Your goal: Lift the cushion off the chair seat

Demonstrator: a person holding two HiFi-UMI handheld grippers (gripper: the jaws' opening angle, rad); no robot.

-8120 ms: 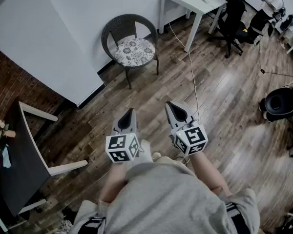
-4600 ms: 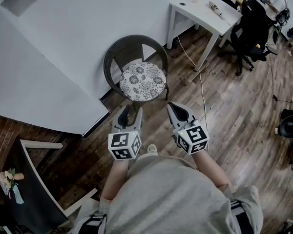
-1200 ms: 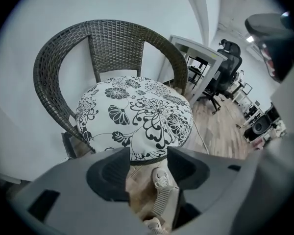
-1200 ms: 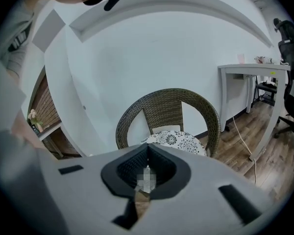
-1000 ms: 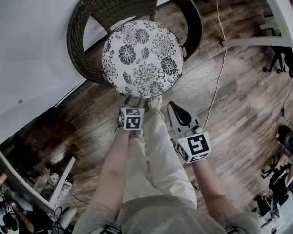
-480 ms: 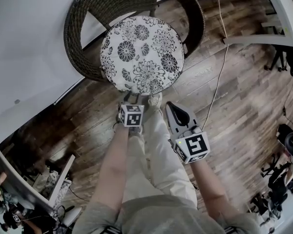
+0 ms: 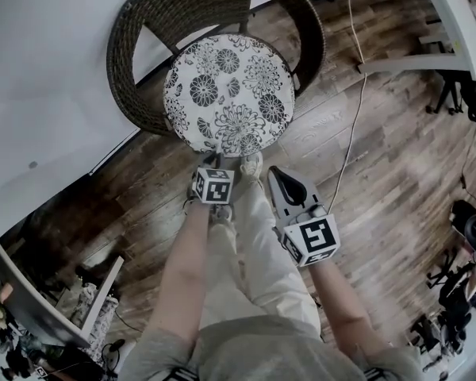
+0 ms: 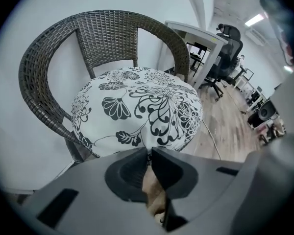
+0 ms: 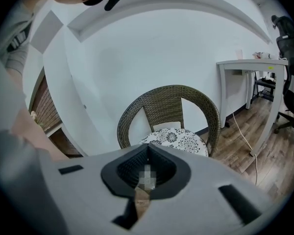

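Observation:
A round white cushion with a black flower print lies on the seat of a dark wicker chair. My left gripper points steeply down at the cushion's near rim. In the left gripper view its jaws are closing, almost together, with the cushion's front edge pinched between the tips. My right gripper hangs to the right, short of the chair and apart from the cushion. It is shut on nothing, and the chair and cushion lie ahead of it.
The chair stands against a white wall. A white desk is at the right, and a pale cable runs over the wood floor beside the chair. My shoe is just in front of the seat. Office chairs stand further off.
Over the older frames I came across the floor up to the chair. In the last second both grippers keep their places at the cushion's front edge.

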